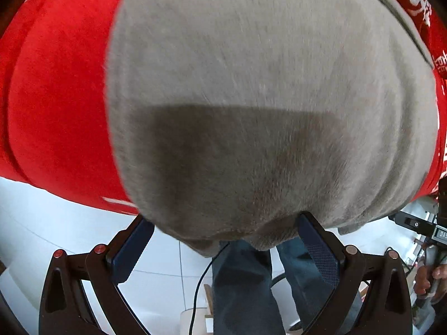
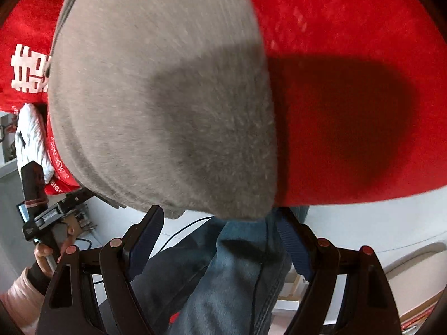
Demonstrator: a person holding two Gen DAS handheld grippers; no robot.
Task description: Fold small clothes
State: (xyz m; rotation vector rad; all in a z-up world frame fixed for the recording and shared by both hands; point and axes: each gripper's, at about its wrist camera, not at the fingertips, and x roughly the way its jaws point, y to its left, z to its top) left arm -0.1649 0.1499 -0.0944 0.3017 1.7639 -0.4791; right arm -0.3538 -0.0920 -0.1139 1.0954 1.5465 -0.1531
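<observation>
Grey garment (image 1: 251,83) lies flat on the red-covered worktop (image 1: 56,97), its near hem at that worktop's front edge, where we bring left gripper (image 1: 223,243) and right gripper (image 2: 220,229), fingers wide and empty, needing next to pinch both hem corners.

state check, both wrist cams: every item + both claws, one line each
grey garment: lying flat on the red cloth, near edge overhanging the table edge
red cloth: spread over the table, white print showing
left claw: open, garment edge between its fingers, not pinched
right claw: open, at the garment's corner, not pinched
</observation>
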